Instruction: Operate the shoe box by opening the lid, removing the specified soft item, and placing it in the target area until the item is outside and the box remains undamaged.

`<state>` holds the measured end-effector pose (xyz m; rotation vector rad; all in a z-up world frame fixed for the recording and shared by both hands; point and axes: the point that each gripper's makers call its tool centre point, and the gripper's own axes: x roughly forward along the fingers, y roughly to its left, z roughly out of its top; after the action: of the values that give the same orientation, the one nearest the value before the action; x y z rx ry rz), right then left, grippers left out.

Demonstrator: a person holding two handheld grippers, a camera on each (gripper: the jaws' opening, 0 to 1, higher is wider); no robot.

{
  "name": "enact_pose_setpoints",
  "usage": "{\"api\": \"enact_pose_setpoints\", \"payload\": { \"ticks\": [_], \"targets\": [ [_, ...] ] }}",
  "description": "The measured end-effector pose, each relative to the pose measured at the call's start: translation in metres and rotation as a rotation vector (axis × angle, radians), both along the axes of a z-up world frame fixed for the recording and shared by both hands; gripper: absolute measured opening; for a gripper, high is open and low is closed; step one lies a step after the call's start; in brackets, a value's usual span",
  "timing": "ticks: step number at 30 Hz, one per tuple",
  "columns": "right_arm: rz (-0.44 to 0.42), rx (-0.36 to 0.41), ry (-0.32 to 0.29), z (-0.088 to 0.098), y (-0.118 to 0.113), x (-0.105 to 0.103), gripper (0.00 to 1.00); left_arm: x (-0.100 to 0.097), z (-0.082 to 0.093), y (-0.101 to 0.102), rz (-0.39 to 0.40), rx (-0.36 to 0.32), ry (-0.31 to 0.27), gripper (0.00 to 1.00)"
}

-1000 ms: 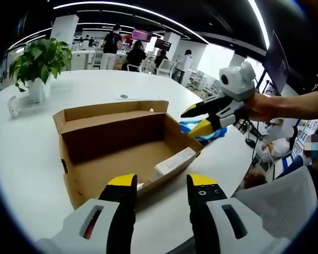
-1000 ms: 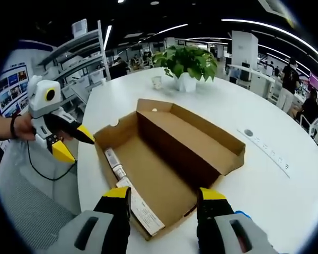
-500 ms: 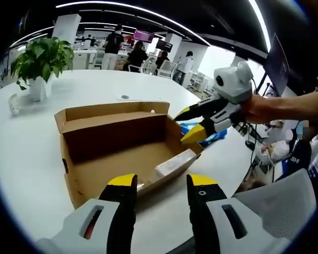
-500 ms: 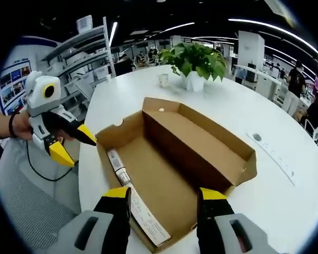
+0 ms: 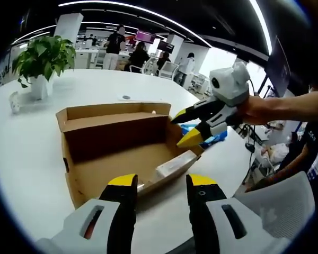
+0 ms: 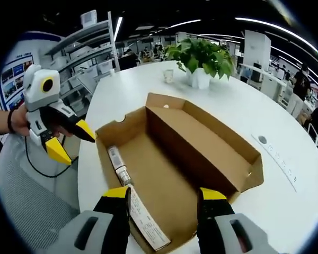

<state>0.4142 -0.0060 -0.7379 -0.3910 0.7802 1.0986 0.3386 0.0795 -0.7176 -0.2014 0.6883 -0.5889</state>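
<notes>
Both claws are hovering wide over the open shoe box point(image 5: 124, 148)

The box is sitting lidless on the white bench point(image 5: 26, 153), its long axis running across the left claw point(image 5: 158, 182); a blue soft item point(image 5: 214, 138) is lying outside, just beyond the right claw point(image 5: 183, 128), which is nearer.

1. The shoe box point(image 5: 116, 151) is plain brown cardboard, lying open on the white table point(image 5: 26, 153) with no lid over its cavity.
2. A long flap stands upright along its far side in the left gripper view; the interior floor is bare cardboard.
3. A white printed label point(image 6: 143, 219) lies along one short end wall, which is folded outward.
4. A blue soft item point(image 5: 209, 138) lies on the table just outside the box, beside its far right corner in the left gripper view, partly hidden.
</notes>
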Motion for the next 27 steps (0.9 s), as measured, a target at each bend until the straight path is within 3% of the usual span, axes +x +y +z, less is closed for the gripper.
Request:
{"api": "enact_pose_setpoints", "payload": {
  "ticks": [27],
  "targets": [
    [0.160, -0.121, 0.025, -0.027, 0.003, 0.000, 0.54, 0.000, 0.002, 0.003, 0.017, -0.004, -0.001, 0.37]
  ]
}}
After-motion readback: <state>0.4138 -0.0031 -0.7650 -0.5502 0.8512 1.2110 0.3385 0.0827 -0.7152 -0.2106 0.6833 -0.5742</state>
